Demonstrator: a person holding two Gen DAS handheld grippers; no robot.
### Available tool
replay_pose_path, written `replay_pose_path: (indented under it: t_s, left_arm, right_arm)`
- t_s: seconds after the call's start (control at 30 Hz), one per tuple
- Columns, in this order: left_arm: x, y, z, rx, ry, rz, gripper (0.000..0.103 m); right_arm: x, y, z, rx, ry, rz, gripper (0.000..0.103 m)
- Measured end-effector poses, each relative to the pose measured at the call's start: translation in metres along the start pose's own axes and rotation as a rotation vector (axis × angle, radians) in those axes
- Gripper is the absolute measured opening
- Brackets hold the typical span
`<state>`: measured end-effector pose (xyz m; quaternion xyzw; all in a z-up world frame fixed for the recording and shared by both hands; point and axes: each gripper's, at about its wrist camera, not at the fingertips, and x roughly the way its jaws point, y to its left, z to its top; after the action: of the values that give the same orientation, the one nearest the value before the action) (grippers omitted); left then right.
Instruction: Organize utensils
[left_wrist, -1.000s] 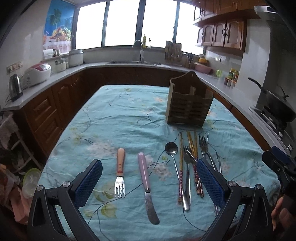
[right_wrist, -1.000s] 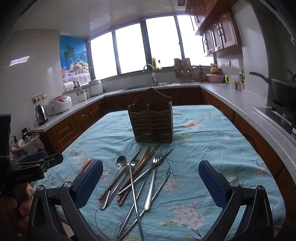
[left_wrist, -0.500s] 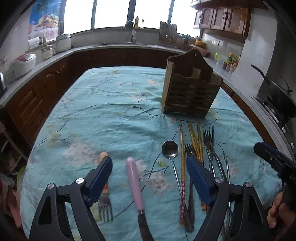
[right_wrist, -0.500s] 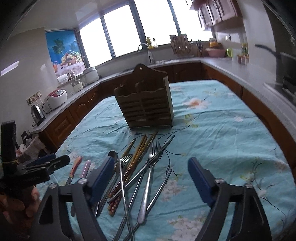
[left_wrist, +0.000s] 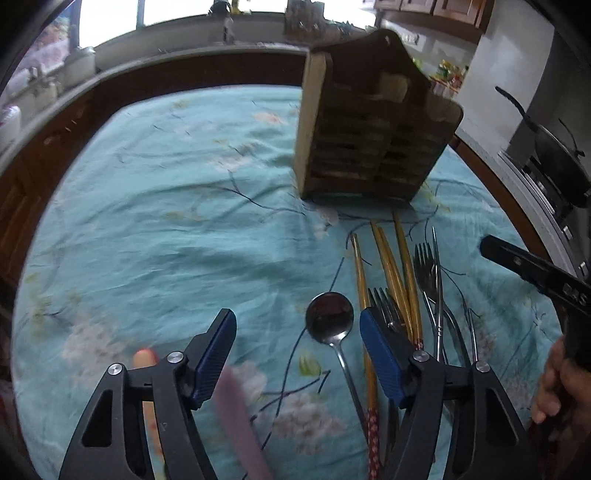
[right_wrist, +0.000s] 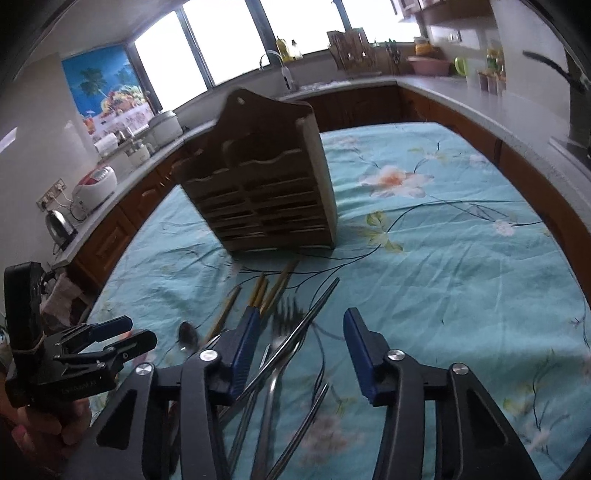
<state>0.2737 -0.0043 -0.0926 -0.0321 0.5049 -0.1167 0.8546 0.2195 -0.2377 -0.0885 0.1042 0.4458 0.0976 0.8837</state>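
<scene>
Both grippers have dropped toward the counter, jaws closing. The left gripper straddles the pink-handled knife, unpinched; the right gripper, half-open, brackets tangled forks at 6 o'clock from the holder. Closing there could drag neighbours along.

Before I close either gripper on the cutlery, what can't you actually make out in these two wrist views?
- Left wrist: pink-handled knife, motion-blurred; blade cut off by the bottom edge.
- Left wrist: orange-handled fork, mostly behind the left gripper.
- Right wrist: steel forks between the right gripper fingers, blurred; contact unclear.
- Both views: slatted wooden caddy, compartment contents not visible.
</scene>
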Motion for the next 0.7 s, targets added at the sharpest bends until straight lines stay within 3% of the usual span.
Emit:
replay_pose_path:
  t_s: [0.2,0.3,0.43,0.5,0.6,0.63,0.7]
  left_arm:
    - [0.038,0.001,0.011,0.032,0.079,-0.054,0.053]
    - [0.043,-0.001,0.016,0.06,0.07,-0.053,0.048]
    - [0.047,-0.004,0.018,0.072,0.075,-0.103,0.016]
    - [0.048,-0.008,0.017,0.09,0.072,-0.126,0.01]
    - [0.047,-0.013,0.016,0.117,0.057,-0.124,0.004]
    - [0.048,-0.013,0.016,0.119,0.055,-0.123,0.003]
    - [0.041,-0.01,0.016,0.11,0.05,-0.127,0.003]
  right_arm:
    - [0.041,-0.015,0.01,0.067,0.109,0.028,0.044]
    - [0.058,-0.016,0.013,0.069,0.144,0.024,0.044]
    - [0.07,-0.017,0.015,0.077,0.154,0.031,0.04]
    - [0.071,-0.017,0.015,0.078,0.15,0.033,0.039]
    - [0.073,-0.016,0.015,0.07,0.149,0.038,0.024]
    - [0.074,-0.016,0.016,0.072,0.152,0.045,0.013]
    - [0.074,-0.017,0.016,0.079,0.149,0.048,0.012]
